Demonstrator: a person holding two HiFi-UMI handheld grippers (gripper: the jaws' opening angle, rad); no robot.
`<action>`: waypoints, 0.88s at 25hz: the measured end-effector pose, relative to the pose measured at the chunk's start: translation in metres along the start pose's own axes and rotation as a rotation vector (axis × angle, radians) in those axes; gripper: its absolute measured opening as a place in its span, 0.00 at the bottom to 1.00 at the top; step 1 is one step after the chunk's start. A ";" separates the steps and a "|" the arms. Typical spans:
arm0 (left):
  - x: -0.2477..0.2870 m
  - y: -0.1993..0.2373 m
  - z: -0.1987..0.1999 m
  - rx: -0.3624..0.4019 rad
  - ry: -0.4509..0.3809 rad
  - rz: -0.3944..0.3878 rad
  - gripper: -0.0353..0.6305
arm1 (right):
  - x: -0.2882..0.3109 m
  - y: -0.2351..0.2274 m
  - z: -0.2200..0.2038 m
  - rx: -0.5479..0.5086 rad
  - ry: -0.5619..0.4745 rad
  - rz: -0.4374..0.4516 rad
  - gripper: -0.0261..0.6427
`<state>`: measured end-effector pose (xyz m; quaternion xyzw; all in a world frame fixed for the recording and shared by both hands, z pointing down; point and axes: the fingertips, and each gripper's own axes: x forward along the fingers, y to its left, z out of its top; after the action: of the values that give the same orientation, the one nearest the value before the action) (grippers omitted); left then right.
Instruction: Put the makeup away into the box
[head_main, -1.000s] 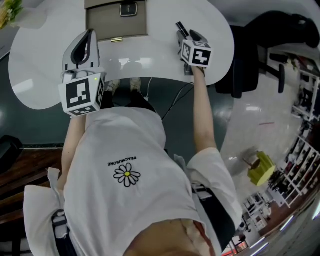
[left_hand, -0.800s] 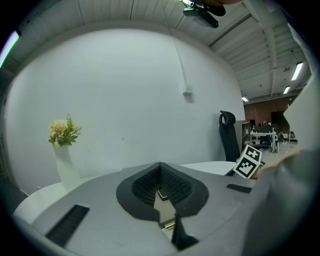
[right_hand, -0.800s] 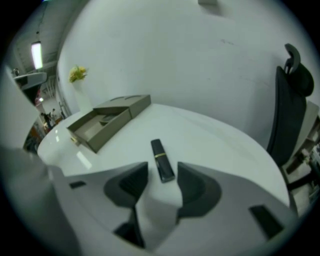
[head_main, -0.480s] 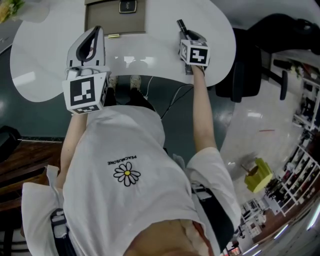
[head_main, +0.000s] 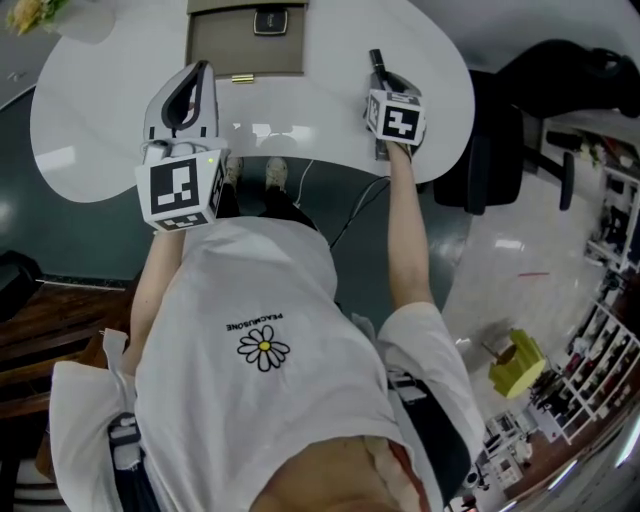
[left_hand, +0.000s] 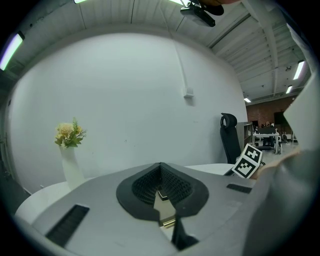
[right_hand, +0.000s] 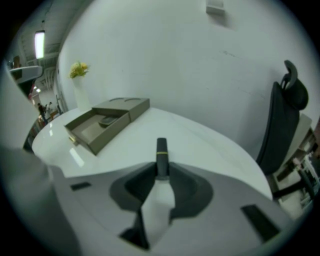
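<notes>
A black makeup tube (right_hand: 161, 156) with a gold band pokes out past the tips of my right gripper (right_hand: 161, 172). The jaws have just been closing and now press on its lower end. In the head view the tube (head_main: 375, 60) and right gripper (head_main: 381, 75) are over the right part of the white table (head_main: 90, 130). The olive box (head_main: 245, 45) stands open at the table's far middle, with a dark compact (head_main: 270, 20) inside. My left gripper (head_main: 202, 70) hovers left of the box front, jaws together and empty; its tips (left_hand: 160, 169) meet.
A white vase of flowers (right_hand: 80, 87) stands at the far left corner of the table. A black office chair (right_hand: 282, 120) is off the right side. The box (right_hand: 107, 122) lies left of and beyond the tube. Cables hang under the table's front edge (head_main: 340, 215).
The whole scene has slid slightly right and down in the head view. Both grippers keep their places over the table, the tube still at the right gripper's tips.
</notes>
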<state>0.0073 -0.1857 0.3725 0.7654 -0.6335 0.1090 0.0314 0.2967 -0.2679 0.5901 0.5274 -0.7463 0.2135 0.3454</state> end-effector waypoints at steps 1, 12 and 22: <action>-0.001 0.002 0.001 -0.004 -0.003 -0.001 0.08 | -0.008 0.002 0.007 0.003 -0.018 -0.013 0.20; -0.014 0.038 0.021 -0.075 -0.099 -0.012 0.08 | -0.117 0.104 0.114 0.016 -0.327 -0.102 0.20; -0.032 0.086 0.021 -0.089 -0.144 0.049 0.08 | -0.147 0.225 0.129 0.052 -0.386 -0.011 0.20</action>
<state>-0.0792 -0.1751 0.3375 0.7532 -0.6570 0.0261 0.0170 0.0787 -0.1825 0.4047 0.5713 -0.7901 0.1257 0.1831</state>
